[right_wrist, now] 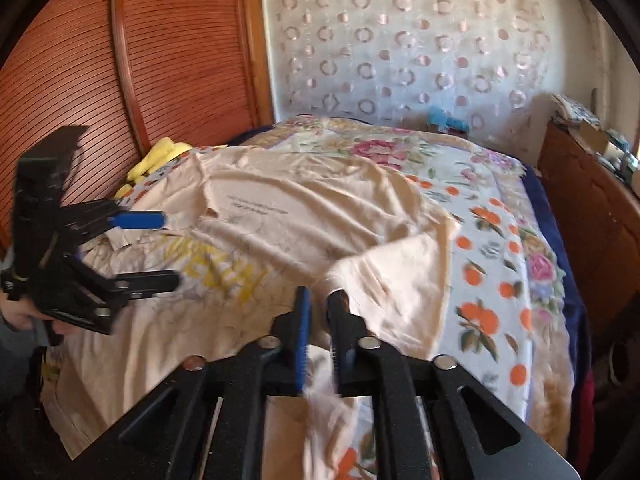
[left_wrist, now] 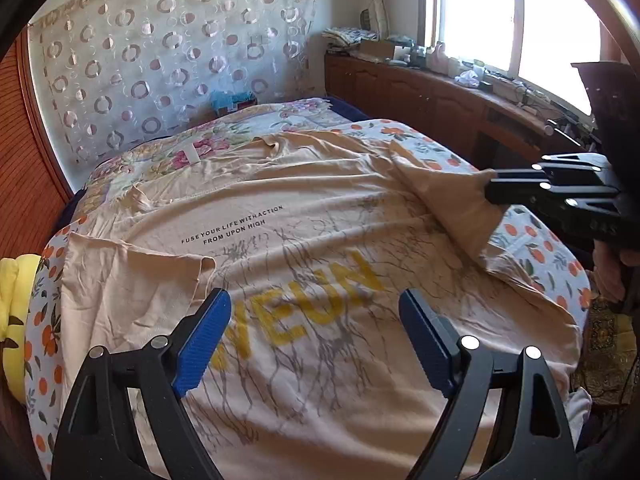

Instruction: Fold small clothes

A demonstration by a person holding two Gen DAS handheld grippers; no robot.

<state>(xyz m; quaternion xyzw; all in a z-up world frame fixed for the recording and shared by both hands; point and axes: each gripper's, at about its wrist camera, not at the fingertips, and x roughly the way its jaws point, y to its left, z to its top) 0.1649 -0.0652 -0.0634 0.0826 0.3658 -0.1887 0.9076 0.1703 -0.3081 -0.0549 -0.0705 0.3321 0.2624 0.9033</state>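
A beige T-shirt (left_wrist: 304,240) with yellow letters and black text lies spread on the bed; it also shows in the right wrist view (right_wrist: 280,216). My left gripper (left_wrist: 316,300) hovers open over the shirt's lower part, empty; it shows at the left of the right wrist view (right_wrist: 170,248). My right gripper (right_wrist: 318,300) is shut on the shirt's right sleeve (right_wrist: 400,276) and holds it lifted and folded inward. In the left wrist view the right gripper (left_wrist: 490,190) pinches the sleeve (left_wrist: 448,204) at the right.
The bed has a floral and orange-print sheet (left_wrist: 536,248). A yellow cloth (left_wrist: 16,312) lies at the bed's left edge. A wooden cabinet (left_wrist: 420,96) with clutter runs under the window. A wooden slatted door (right_wrist: 160,60) stands left.
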